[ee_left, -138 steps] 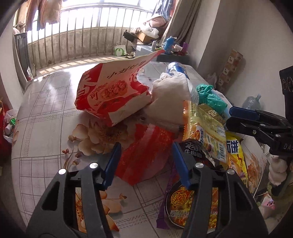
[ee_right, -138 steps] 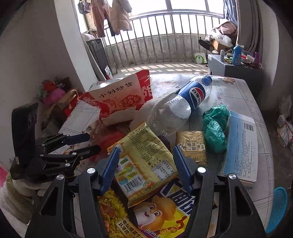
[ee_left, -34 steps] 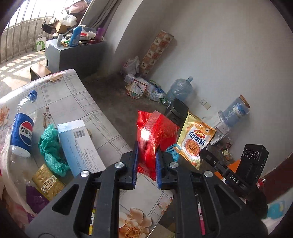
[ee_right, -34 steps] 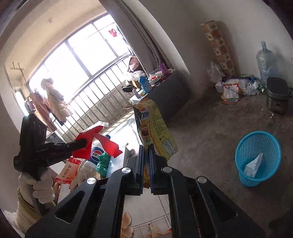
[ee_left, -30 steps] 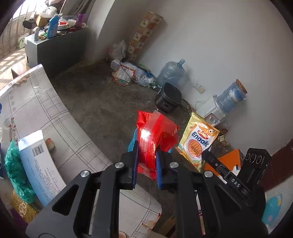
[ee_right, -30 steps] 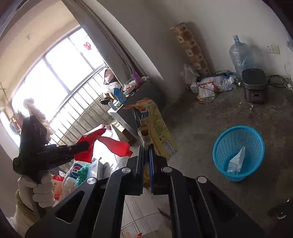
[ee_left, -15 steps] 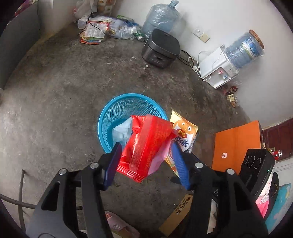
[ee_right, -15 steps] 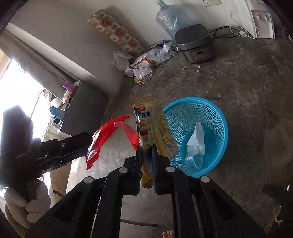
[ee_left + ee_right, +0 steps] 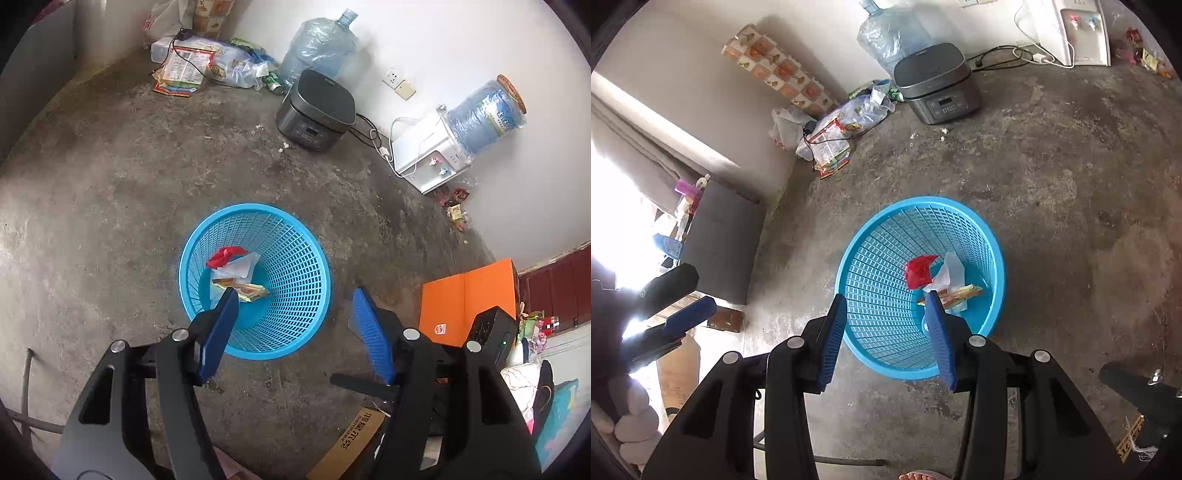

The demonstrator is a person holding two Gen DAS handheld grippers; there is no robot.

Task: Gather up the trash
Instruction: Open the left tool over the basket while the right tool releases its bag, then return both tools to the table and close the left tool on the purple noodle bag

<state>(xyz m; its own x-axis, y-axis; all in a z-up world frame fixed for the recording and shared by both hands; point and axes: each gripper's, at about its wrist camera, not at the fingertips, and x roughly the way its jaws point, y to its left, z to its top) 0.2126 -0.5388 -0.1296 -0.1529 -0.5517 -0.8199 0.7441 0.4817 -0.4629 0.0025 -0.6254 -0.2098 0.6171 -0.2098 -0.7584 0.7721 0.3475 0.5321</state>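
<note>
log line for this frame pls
phase: drop done | left claw: open, empty | right claw: jaws just opening, empty | red wrapper and yellow snack bag: in blue basket

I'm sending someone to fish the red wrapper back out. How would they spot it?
On the concrete floor stands a blue basket. The red wrapper lies at its bottom, beside a white tissue and a yellow packet; it is the only red thing inside.

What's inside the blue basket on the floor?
Inside the blue basket lie a red wrapper, a white tissue and a yellow snack packet. The trash and a gripper finger cover part of the bottom, so anything underneath is hidden.
</note>
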